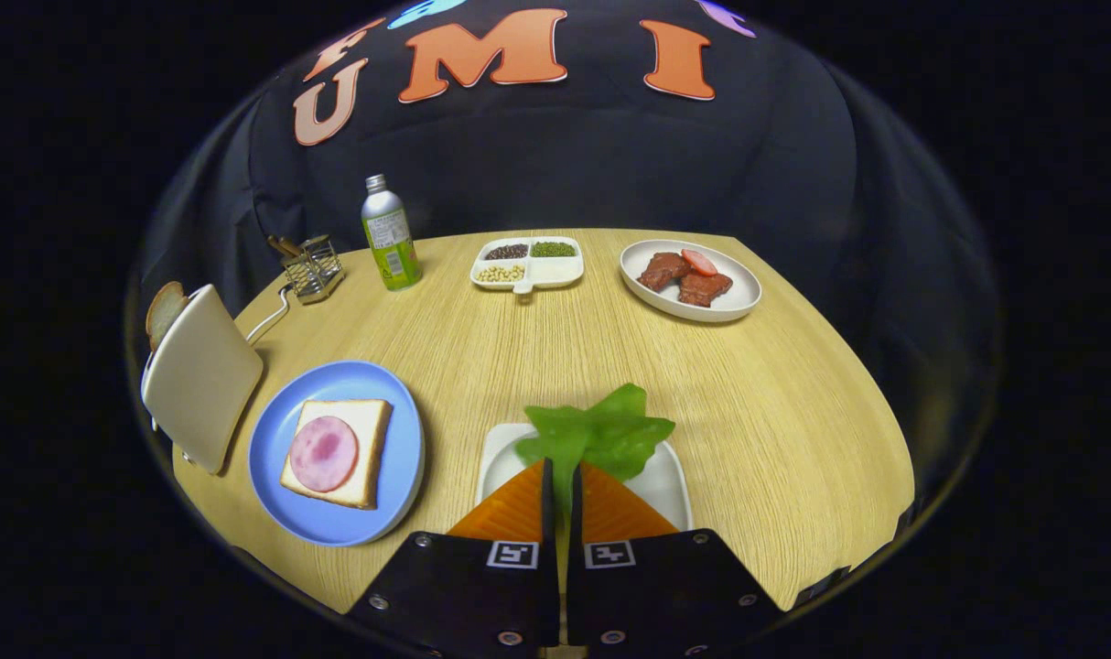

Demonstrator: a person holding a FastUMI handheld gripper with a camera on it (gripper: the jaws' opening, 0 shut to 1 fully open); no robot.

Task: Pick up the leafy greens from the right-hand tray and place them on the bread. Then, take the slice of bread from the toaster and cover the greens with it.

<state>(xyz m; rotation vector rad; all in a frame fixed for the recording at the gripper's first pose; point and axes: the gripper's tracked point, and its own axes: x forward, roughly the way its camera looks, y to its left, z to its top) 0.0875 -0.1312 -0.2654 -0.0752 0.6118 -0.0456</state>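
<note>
My gripper (561, 467) is shut on the leafy greens (606, 435), a bright green leaf that fans out just ahead of the fingertips. The leaf hangs over a white square tray (670, 485) that lies under the fingers. To the left, a blue plate (336, 453) bears a slice of bread (365, 430) with a round pink slice of ham (323, 453) on top. Further left stands a cream toaster (200, 375), and a second slice of bread (164, 311) sticks out of its far end.
Along the far edge of the round wooden table (775, 412) stand a green bottle (389, 236), a small wire basket (313, 268), a white divided dish of beans (528, 261) and a white plate with meat pieces (690, 279). The table's edge curves close on the right.
</note>
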